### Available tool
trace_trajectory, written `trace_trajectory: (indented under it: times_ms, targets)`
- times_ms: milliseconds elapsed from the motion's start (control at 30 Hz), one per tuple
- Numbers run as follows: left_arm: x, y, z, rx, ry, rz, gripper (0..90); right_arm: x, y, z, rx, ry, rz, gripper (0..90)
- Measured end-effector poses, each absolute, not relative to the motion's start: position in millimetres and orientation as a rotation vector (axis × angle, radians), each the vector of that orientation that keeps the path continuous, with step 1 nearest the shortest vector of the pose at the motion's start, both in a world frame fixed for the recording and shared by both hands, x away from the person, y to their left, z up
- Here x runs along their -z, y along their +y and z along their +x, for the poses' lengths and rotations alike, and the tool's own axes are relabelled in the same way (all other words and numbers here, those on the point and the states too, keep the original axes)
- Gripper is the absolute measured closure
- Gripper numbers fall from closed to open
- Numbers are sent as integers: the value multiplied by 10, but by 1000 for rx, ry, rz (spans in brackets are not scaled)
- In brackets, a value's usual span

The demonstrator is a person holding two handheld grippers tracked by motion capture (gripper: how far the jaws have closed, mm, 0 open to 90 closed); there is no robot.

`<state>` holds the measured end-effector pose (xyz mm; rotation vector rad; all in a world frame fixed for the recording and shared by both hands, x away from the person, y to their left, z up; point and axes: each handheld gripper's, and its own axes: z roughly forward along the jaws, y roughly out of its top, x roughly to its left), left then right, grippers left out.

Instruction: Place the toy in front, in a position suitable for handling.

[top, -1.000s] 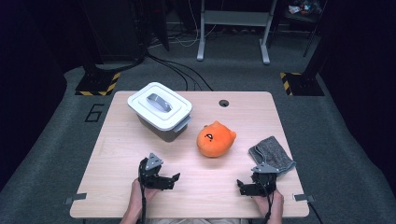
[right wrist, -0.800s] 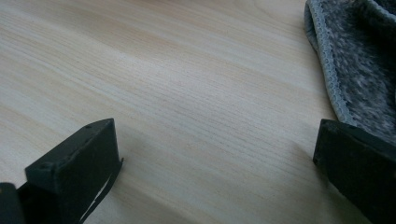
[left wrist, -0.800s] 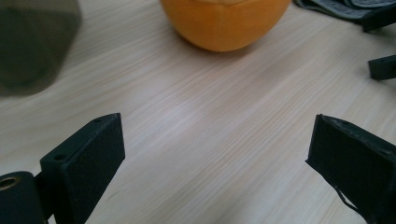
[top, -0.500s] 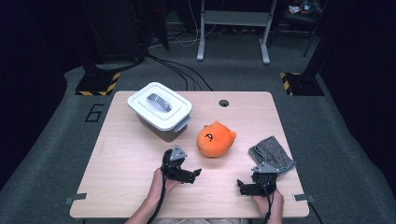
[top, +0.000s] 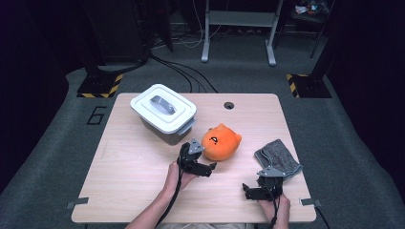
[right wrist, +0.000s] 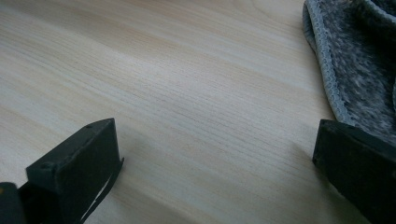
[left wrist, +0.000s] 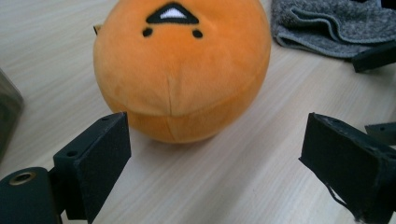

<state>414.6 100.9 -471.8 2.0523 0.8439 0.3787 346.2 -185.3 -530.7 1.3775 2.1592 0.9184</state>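
While two grippers gape, one plush toy (top: 221, 141) sits.

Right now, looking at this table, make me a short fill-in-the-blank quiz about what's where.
1. The left gripper faces the plush toy, whose colour is ____.
2. The jaws of the left gripper stand ____.
3. The grey cloth lies on the table just beyond the ____ gripper.
4. The lid on the white container is ____.

Missing words: orange; open; right; closed

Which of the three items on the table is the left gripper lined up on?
The orange plush: it sits right ahead of the open left gripper, unlike the lidded white box and grey cloth.
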Motion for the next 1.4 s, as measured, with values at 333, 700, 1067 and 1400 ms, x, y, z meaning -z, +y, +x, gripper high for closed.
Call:
trace_trajectory:
  times_ms: [333, 700, 1067, 1400]
  targets:
    - [4659, 905, 4267, -436, 861, 2057, 148, 5307, -1853, 3461, -918, 2160, 1377, 0]
    - [4720, 893, 4387, -434, 899, 2052, 268, 5307, -1853, 3461, -918, 2160, 1377, 0]
    - [4823, 850, 4381, -431, 845, 2086, 569, 5305, -1857, 3457, -912, 2168, 1375, 0]
    - [4876, 882, 4344, -426, 799, 2085, 684, 5212, -1892, 3478, -982, 2157, 1368, 5]
